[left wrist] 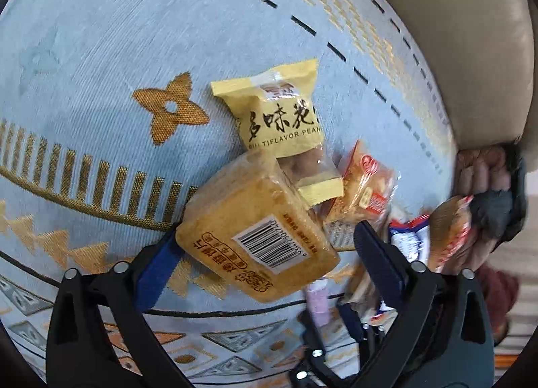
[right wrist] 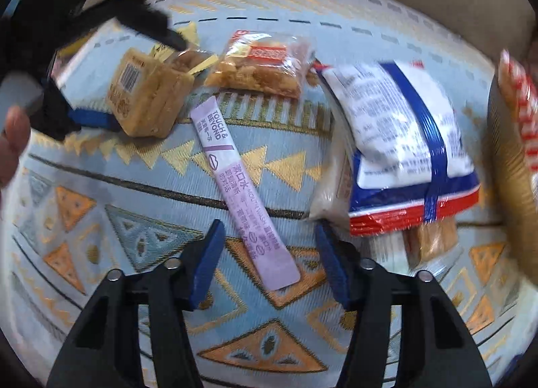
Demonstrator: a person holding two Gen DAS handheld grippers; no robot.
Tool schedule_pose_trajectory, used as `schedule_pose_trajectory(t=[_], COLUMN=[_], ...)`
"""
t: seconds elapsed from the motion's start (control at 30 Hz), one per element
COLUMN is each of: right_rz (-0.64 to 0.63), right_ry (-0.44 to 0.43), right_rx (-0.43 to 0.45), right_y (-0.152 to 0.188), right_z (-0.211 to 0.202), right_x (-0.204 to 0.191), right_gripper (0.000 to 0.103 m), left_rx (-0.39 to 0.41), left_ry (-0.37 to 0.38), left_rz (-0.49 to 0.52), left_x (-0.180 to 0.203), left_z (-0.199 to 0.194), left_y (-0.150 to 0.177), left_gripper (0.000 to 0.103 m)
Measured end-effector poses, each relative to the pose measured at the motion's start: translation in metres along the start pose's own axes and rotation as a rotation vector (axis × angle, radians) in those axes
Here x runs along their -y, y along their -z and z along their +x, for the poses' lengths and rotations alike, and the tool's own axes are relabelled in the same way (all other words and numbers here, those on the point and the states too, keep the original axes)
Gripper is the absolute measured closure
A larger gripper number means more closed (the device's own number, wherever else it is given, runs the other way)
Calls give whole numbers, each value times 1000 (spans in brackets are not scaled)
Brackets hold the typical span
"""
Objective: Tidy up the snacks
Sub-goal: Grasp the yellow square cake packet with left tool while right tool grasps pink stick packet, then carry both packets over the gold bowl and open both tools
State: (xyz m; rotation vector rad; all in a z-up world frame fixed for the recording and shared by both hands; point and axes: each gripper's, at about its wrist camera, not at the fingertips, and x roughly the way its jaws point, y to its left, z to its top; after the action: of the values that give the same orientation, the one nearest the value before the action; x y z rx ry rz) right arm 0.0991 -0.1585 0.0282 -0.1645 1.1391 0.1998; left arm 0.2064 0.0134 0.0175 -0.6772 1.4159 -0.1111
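The right gripper [right wrist: 269, 261], its jaws apart, straddles the purple mouthwash sachet [right wrist: 240, 191] to lift it, while beside it (towards the barcoded biscuit block [left wrist: 257, 231]) the left gripper [left wrist: 269, 250] brackets that block unclenched.

snack packets [right wrist: 265, 66] scattered flat; purple sachet [right wrist: 240, 191] lies diagonal.
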Motion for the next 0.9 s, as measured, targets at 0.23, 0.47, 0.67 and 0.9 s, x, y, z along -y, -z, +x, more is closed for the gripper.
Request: schedule_pose_trajectory(t=[0.23, 0.47, 0.67, 0.9], right_rz=[-39, 163, 291, 316], right_ry=[13, -115, -104, -134], right_rx=[10, -51, -83, -81], right_y=[24, 83, 138, 132], right_z=[-10, -37, -60, -61], right_x=[-10, 18, 34, 46], right_gripper=[82, 82, 81, 64], left_rx=[36, 4, -38, -5], left_ry=[-59, -139, -279, -200], left_rz=[189, 585, 801, 693], left_x=[18, 30, 34, 27], left_z=[-12, -29, -11, -20], left_y=[23, 97, 145, 134], left_gripper=[32, 44, 45, 23])
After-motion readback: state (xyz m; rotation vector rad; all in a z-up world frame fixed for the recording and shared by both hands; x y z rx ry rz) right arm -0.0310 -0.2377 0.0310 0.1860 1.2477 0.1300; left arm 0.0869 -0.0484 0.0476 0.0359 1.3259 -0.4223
